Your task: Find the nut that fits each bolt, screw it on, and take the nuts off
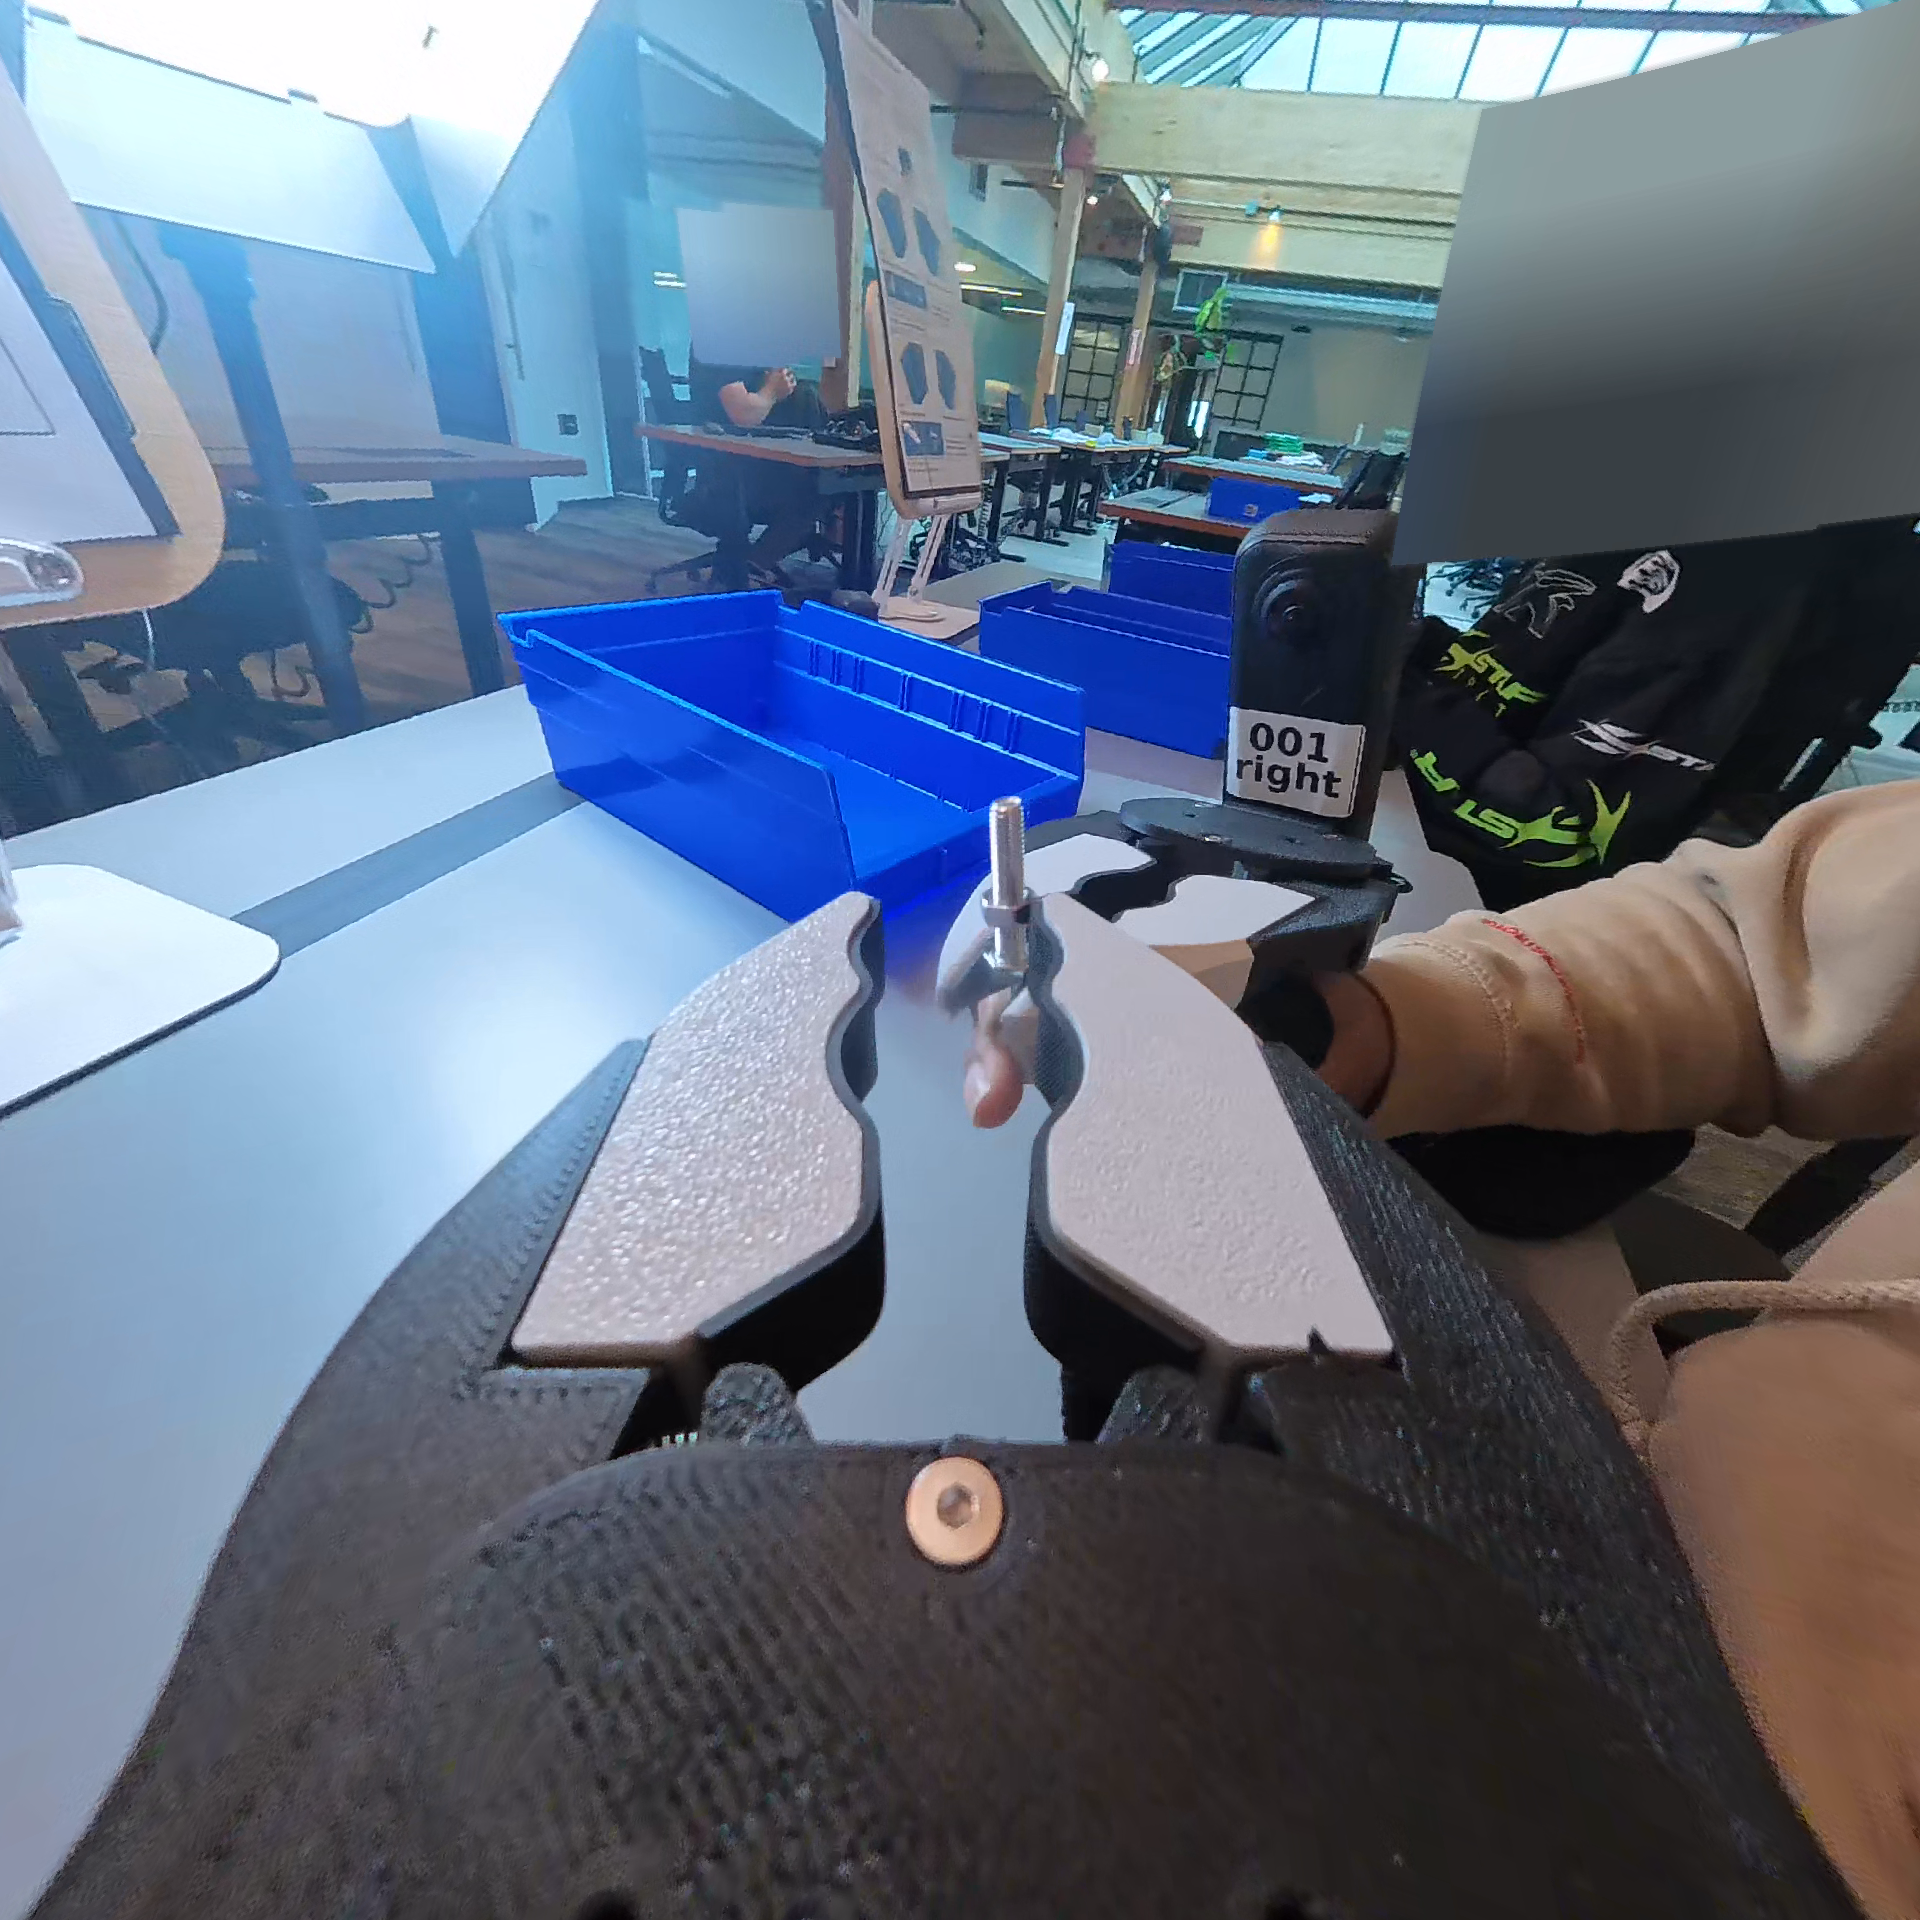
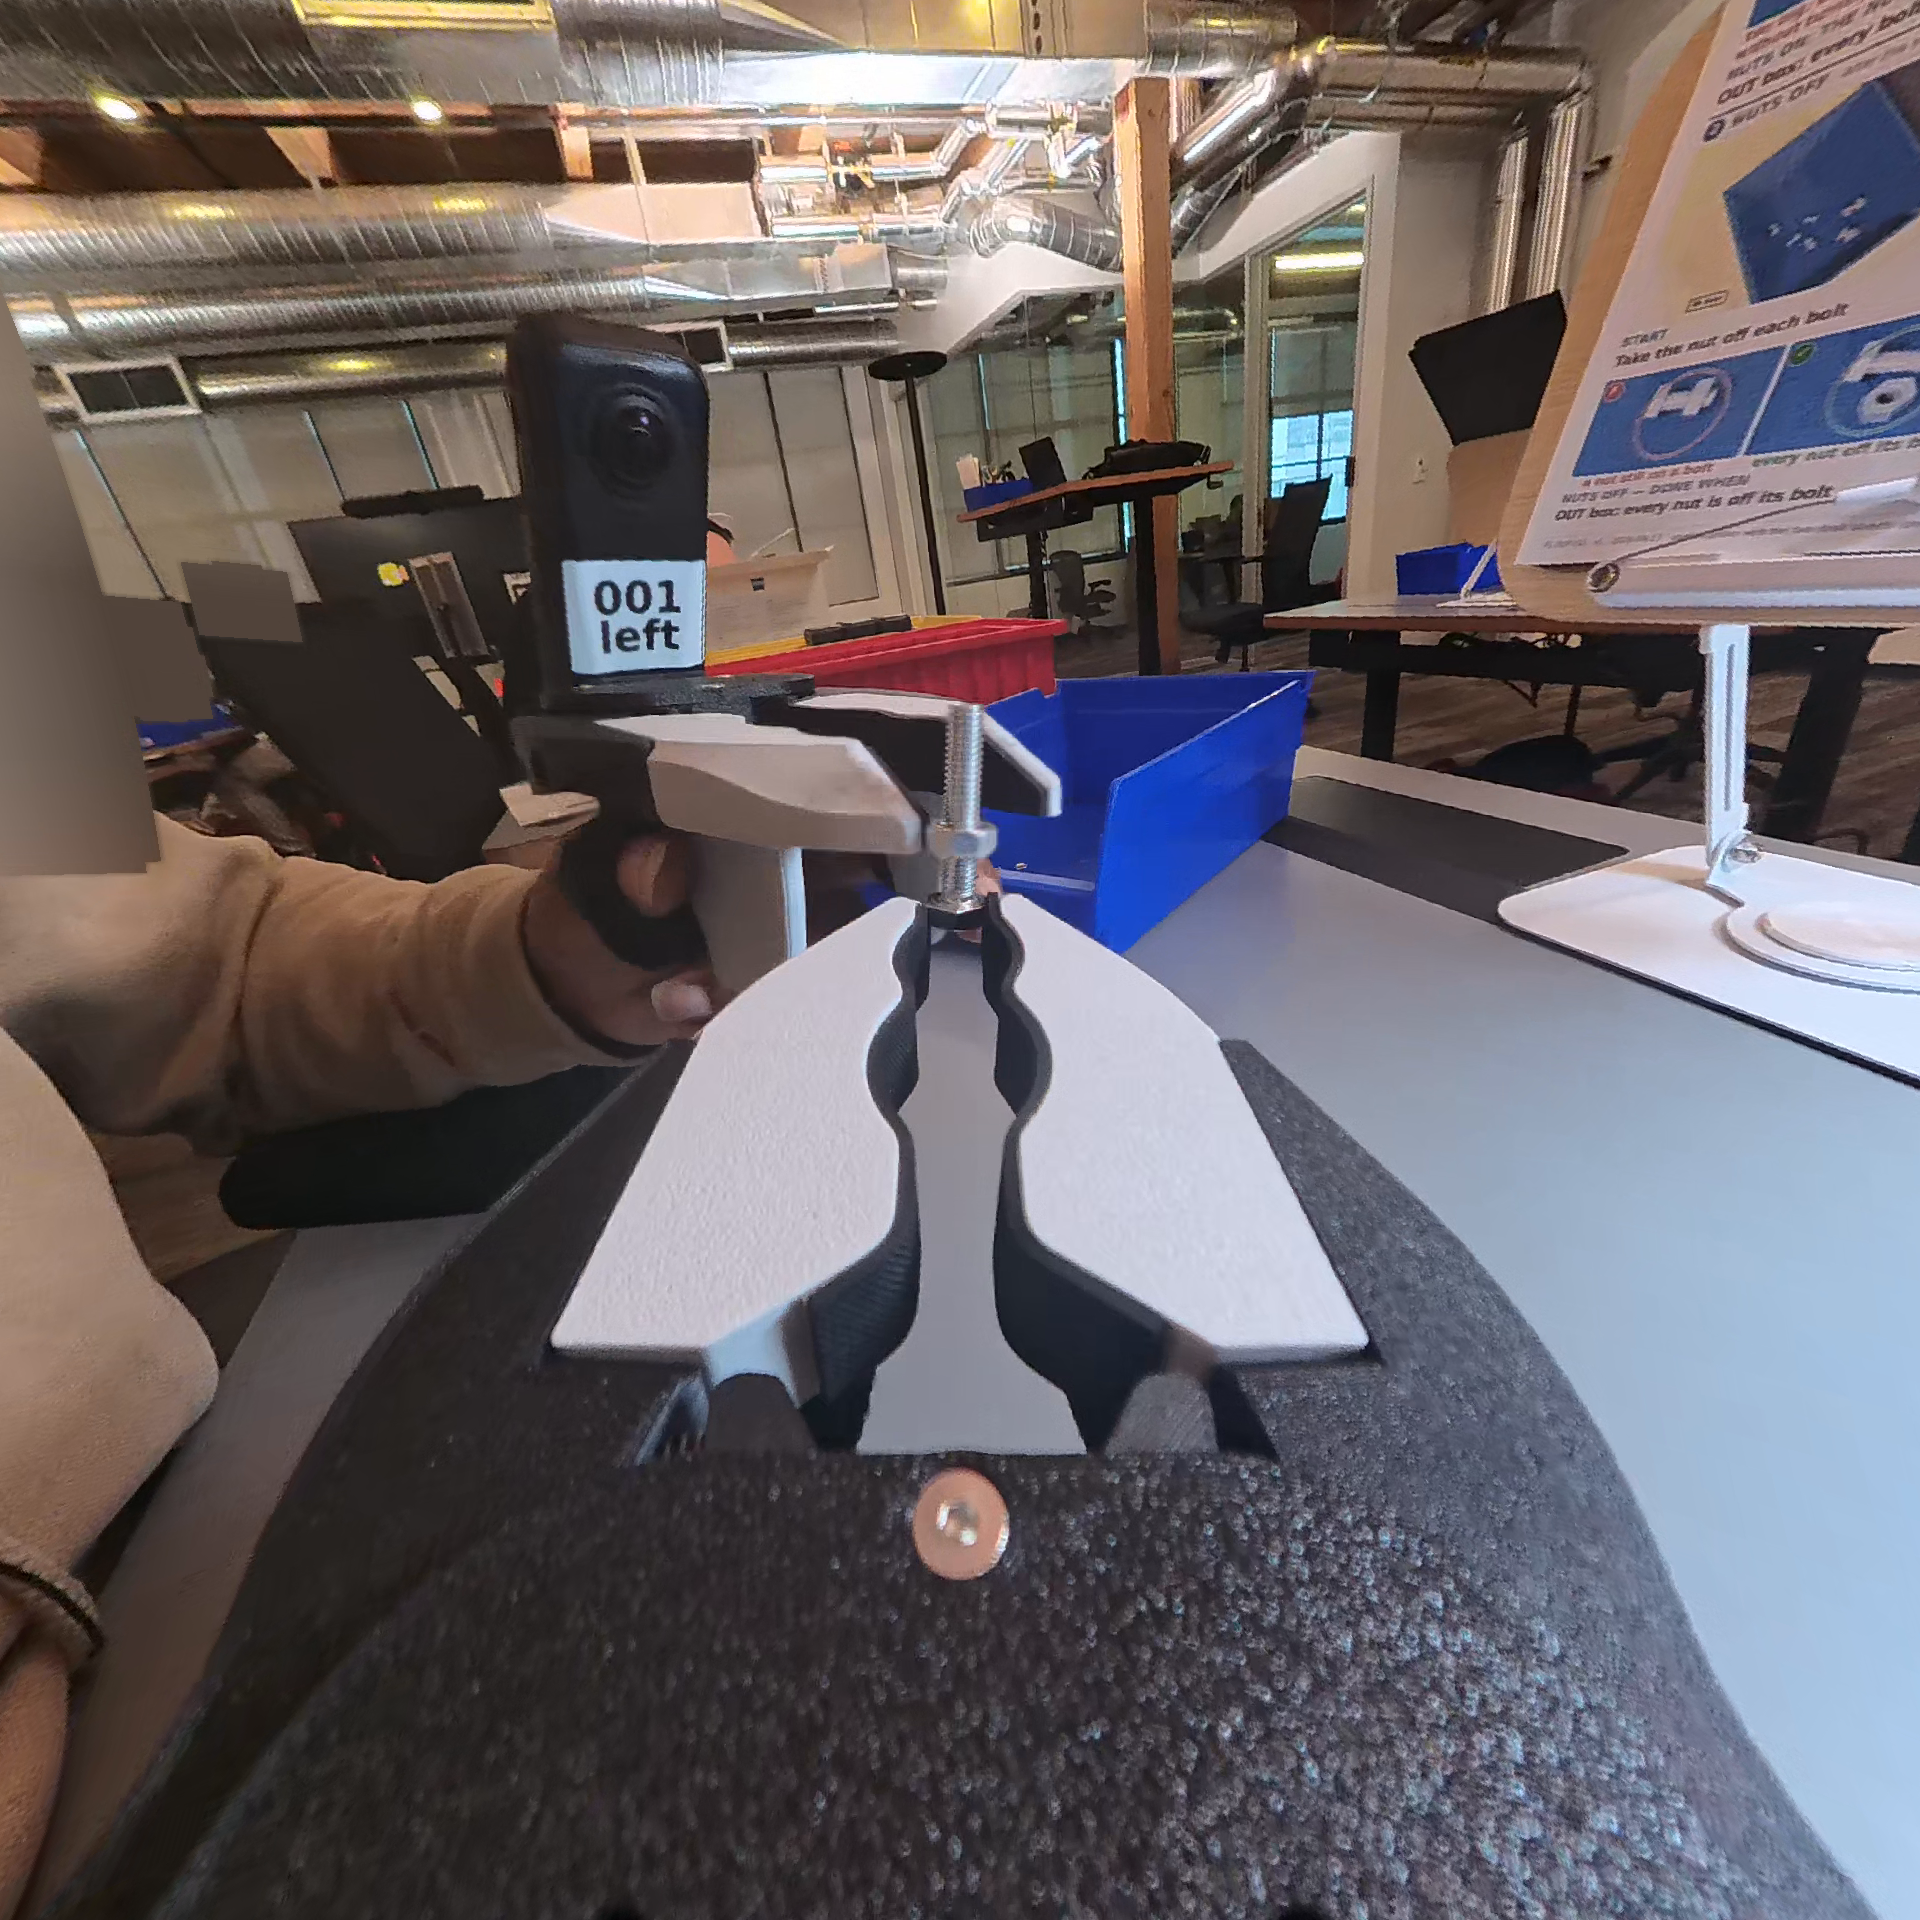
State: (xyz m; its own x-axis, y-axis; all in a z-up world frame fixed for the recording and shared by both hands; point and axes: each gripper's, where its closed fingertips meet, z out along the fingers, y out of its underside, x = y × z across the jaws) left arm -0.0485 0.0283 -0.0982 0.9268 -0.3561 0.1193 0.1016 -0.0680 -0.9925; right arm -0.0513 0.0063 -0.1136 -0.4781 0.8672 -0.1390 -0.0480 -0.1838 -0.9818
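Over the grey table [image 2: 1455, 1143], beside a blue bin [image 1: 790, 727]; right tongs [image 2: 954, 920] clamped on the head of an upright bolt [image 2: 964, 769]; left tongs [image 2: 951, 821] reaching in from the side, apart around the shaft at a small hex nut [image 2: 961, 837] threaded partway down.

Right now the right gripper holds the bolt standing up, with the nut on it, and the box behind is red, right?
Nearly. The box right behind the bolt is blue, as the right wrist view shows; a red one only sits farther back. The right gripper does hold the bolt upright, nut on it.
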